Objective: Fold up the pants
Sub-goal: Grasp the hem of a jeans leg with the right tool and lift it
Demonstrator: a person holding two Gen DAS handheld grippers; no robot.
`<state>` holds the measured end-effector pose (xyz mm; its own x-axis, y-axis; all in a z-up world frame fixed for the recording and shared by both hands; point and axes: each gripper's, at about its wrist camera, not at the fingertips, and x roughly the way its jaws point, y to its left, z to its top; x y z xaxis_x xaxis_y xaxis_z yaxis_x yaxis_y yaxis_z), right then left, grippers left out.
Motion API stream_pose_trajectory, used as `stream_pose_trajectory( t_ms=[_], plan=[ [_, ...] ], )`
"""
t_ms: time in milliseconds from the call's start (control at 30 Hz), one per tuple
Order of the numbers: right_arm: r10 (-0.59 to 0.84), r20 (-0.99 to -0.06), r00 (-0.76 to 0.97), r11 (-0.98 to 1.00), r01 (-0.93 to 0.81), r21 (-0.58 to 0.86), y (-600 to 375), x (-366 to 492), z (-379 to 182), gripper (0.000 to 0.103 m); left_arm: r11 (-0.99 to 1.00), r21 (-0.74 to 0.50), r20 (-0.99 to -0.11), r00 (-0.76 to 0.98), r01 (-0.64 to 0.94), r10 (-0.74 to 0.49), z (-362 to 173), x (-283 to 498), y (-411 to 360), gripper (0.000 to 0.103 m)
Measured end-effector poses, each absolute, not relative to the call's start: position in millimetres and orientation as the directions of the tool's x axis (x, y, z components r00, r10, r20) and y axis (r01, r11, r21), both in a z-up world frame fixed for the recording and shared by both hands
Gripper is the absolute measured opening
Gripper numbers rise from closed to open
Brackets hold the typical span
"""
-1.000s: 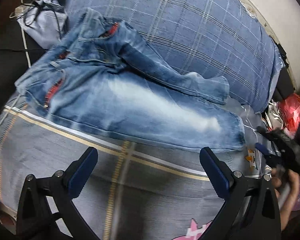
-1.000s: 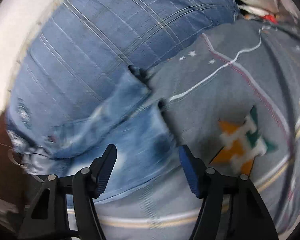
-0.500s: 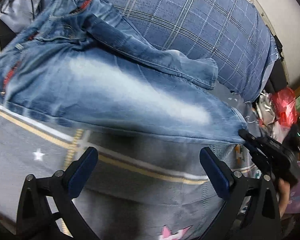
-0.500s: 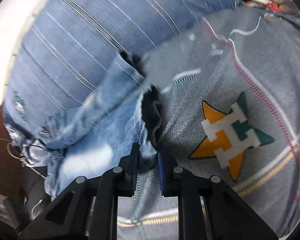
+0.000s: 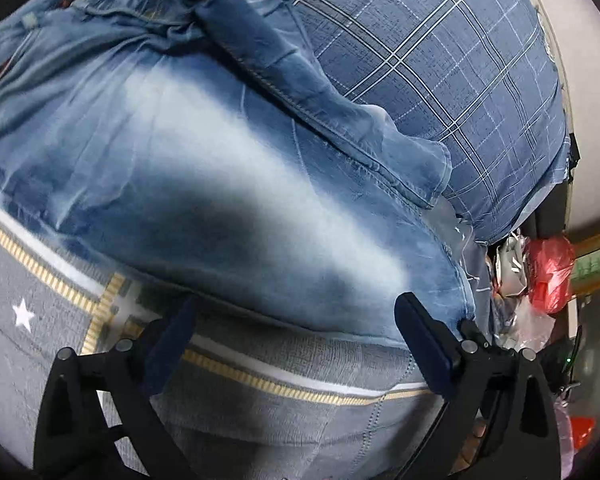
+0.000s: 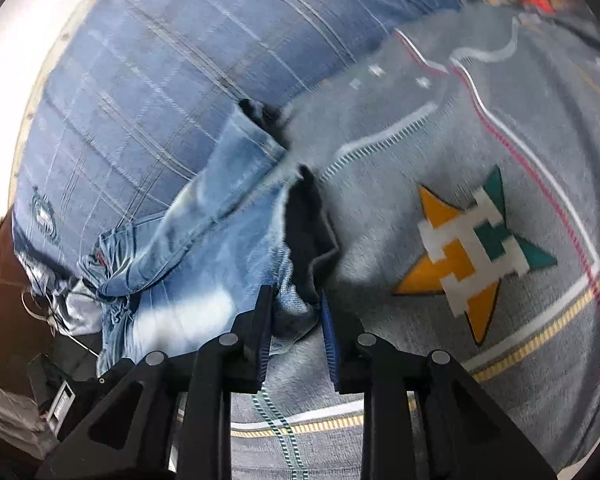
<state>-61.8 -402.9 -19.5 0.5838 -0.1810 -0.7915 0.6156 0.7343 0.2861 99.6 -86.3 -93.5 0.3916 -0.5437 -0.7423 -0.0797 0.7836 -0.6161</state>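
The left gripper (image 5: pixel 296 336) points steeply down over the near edge of the pants (image 5: pixel 204 184), its jaws spread wide with nothing between them. The right gripper (image 6: pixel 296 332) also tilts down at the hem of the near leg; its jaws are opening a little, with a bunch of hem cloth between the pads, apparently pinched. The jeans are faded blue denim, pale down the thigh, spread across the grey patterned bedcover (image 6: pixel 440 420), their far leg lying against the blue plaid pillow (image 5: pixel 440 60).
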Motion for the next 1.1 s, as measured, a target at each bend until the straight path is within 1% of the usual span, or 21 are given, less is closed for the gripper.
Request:
stream_pose_trajectory(
  t_ms=[67,133,167,233,400,467,533,600,667,700,767,833,867,967,1033,1100],
  plan=[
    [-0.191,-0.800,0.568,0.756,0.605,0.248,-397,-55,-21,0.024,0.788,-0.611,-0.750,0.379,-0.081,-0.543,-98,98,-88,0.097],
    [-0.168,-0.798,0.578,0.753,0.598,0.274,-398,-55,-22,0.018,0.785,-0.615,-0.746,0.381,-0.078,-0.546,-99,93,-87,0.097],
    [-0.175,-0.784,0.595,0.745,0.601,0.290,-399,-58,-19,0.017,0.780,-0.620,-0.741,0.385,-0.079,-0.550,-98,91,-85,0.097],
    [-0.189,-0.752,0.632,0.744,0.592,0.311,-400,-62,-10,0.016,0.768,-0.635,-0.732,0.386,-0.088,-0.561,-98,89,-84,0.097],
    [-0.143,-0.692,0.707,0.765,0.523,0.376,-392,-64,1,0.015,0.766,-0.633,-0.734,0.401,-0.113,-0.548,-100,99,-79,0.096],
    [-0.142,-0.682,0.717,0.776,0.508,0.373,-389,-63,5,0.015,0.776,-0.618,-0.741,0.425,-0.125,-0.520,-99,104,-74,0.094],
    [-0.144,-0.685,0.714,0.775,0.511,0.371,-390,-64,5,0.015,0.755,-0.636,-0.730,0.438,-0.158,-0.524,-101,109,-65,0.092],
    [-0.146,-0.693,0.706,0.765,0.525,0.374,-394,-63,2,0.015,0.753,-0.633,-0.735,0.445,-0.180,-0.512,-102,113,-61,0.083],
    [-0.132,-0.688,0.714,0.750,0.526,0.401,-398,-66,0,0.015,0.787,-0.589,-0.767,0.436,-0.184,-0.472,-101,118,-61,0.059],
    [-0.125,-0.680,0.723,0.747,0.520,0.415,-398,-68,1,0.015,0.802,-0.565,-0.782,0.437,-0.195,-0.444,-101,120,-59,0.052],
    [-0.132,-0.666,0.735,0.765,0.502,0.403,-394,-68,6,0.015,0.790,-0.570,-0.783,0.440,-0.223,-0.441,-104,120,-50,0.025],
    [-0.148,-0.671,0.726,0.776,0.506,0.376,-392,-65,8,0.015,0.751,-0.606,-0.768,0.440,-0.264,-0.465,-110,118,-39,0.012],
    [-0.147,-0.678,0.720,0.775,0.510,0.374,-392,-64,6,0.014,0.735,-0.621,-0.759,0.443,-0.272,-0.477,-111,116,-35,0.009],
    [-0.154,-0.706,0.691,0.769,0.533,0.354,-396,-63,1,0.014,0.764,-0.602,-0.758,0.468,-0.231,-0.455,-102,104,-39,0.007],
    [-0.163,-0.730,0.664,0.768,0.549,0.328,-400,-64,-2,0.014,0.799,-0.570,-0.759,0.496,-0.192,-0.422,-90,93,-47,0.007],
    [-0.173,-0.757,0.630,0.762,0.573,0.302,-405,-69,-7,0.014,0.808,-0.562,-0.756,0.507,-0.178,-0.414,-83,84,-52,0.007]
  ],
)
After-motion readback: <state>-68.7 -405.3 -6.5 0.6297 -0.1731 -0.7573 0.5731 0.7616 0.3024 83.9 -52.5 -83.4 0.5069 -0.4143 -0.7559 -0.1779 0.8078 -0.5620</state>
